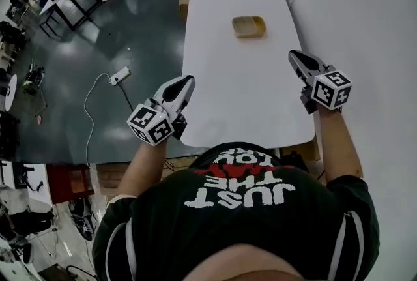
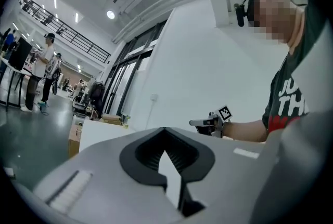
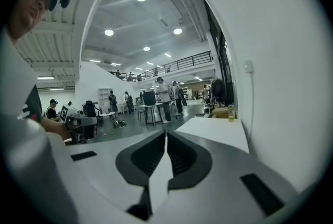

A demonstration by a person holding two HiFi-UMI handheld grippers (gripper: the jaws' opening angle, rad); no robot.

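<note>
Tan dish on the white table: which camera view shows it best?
The head view: the tan dish lies whole and unobstructed on the white table. Both gripper views catch only the table at a low angle; the dish cannot be made out there.

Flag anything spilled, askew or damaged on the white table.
Nothing stands out. The tan dish sits flat, and the white table shows no spill. The left gripper and right gripper are shut on nothing near its near edge.
</note>
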